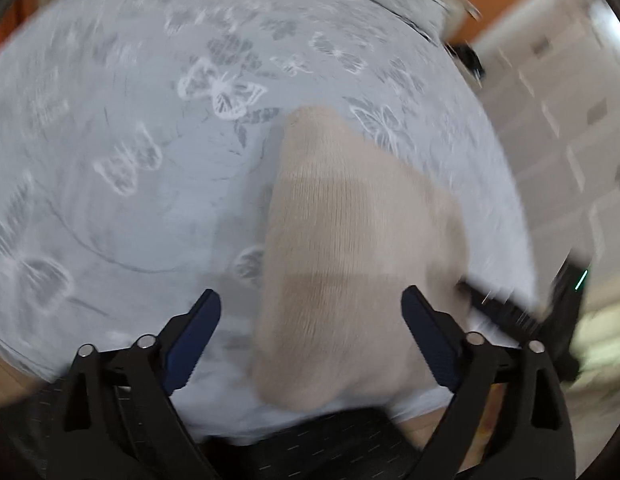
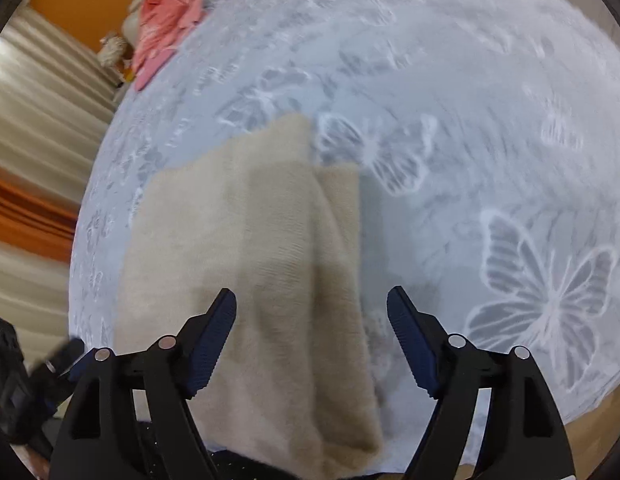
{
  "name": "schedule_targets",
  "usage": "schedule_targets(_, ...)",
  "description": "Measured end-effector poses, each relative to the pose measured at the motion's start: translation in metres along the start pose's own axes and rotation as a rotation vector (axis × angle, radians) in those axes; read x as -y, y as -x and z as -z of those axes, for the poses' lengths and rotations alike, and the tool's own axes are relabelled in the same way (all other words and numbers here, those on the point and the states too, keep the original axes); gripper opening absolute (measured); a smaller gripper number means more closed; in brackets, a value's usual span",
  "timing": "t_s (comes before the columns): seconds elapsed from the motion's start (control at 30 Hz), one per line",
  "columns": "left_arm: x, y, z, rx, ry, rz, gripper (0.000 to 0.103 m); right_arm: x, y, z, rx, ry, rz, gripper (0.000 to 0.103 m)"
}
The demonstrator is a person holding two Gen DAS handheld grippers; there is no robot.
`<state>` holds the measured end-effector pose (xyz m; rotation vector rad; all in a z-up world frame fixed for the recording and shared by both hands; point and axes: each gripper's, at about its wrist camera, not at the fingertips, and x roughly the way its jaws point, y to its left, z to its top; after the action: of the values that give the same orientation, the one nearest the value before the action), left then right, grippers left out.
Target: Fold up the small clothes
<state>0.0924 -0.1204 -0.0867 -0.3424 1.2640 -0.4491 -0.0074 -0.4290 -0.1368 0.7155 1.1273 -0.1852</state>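
Observation:
A small beige knitted garment [image 1: 342,248] lies partly folded on a pale blue cloth with butterfly prints [image 1: 130,184]. In the left wrist view my left gripper [image 1: 312,300] is open, its blue fingers standing on either side of the garment's near end, above it. In the right wrist view the same garment [image 2: 262,248] lies folded over itself with a layered edge on its right. My right gripper [image 2: 312,300] is open above its near right part. Both views are motion-blurred.
A pink garment [image 2: 166,24] lies at the far left edge of the butterfly cloth [image 2: 490,128]. The other gripper shows as a dark shape at the right [image 1: 522,312] and at the lower left [image 2: 18,380]. Curtains and orange wall lie beyond.

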Motion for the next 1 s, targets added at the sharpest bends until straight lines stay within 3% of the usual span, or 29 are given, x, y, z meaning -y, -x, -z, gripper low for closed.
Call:
schedule_targets(0.13, -0.011, -0.049, -0.012, -0.108, 0.070, -0.047, 0.091, 0.019, -0.038, 0.006, -0.101, -0.141, -0.144, 0.080)
schedule_targets(0.2, -0.013, -0.067, -0.011, -0.147, 0.093, 0.008, 0.092, 0.027, -0.049, 0.012, -0.091, -0.213, -0.215, 0.080)
schedule_targets(0.23, -0.015, -0.078, -0.009, -0.181, 0.116, 0.055, 0.088, 0.028, -0.049, 0.013, -0.076, -0.228, -0.222, 0.074)
schedule_targets(0.27, -0.017, -0.085, -0.008, -0.206, 0.146, 0.089, 0.075, 0.026, -0.048, 0.012, -0.078, -0.226, -0.251, 0.052)
schedule_targets(0.3, -0.017, -0.087, -0.008, -0.219, 0.168, 0.097, 0.073, 0.024, -0.046, 0.011, -0.081, -0.238, -0.261, 0.045)
schedule_targets(0.33, -0.016, -0.084, -0.009, -0.217, 0.190, 0.097, 0.061, 0.021, -0.042, 0.009, -0.079, -0.229, -0.255, 0.042)
schedule_targets(0.43, 0.002, -0.061, -0.016, -0.193, 0.125, 0.110, 0.047, 0.000, -0.013, 0.002, -0.037, -0.159, -0.236, 0.037)
schedule_targets(0.6, 0.031, 0.016, -0.029, -0.074, 0.033, 0.184, 0.046, -0.047, 0.064, -0.004, 0.107, -0.054, -0.273, 0.036)
schedule_targets(0.77, 0.050, 0.126, -0.035, 0.104, -0.075, 0.252, 0.047, -0.118, 0.153, 0.003, 0.271, 0.116, -0.321, 0.036)
schedule_targets(1.0, 0.047, 0.258, -0.035, 0.333, -0.180, 0.253, 0.049, -0.205, 0.233, 0.021, 0.431, 0.277, -0.425, 0.037)
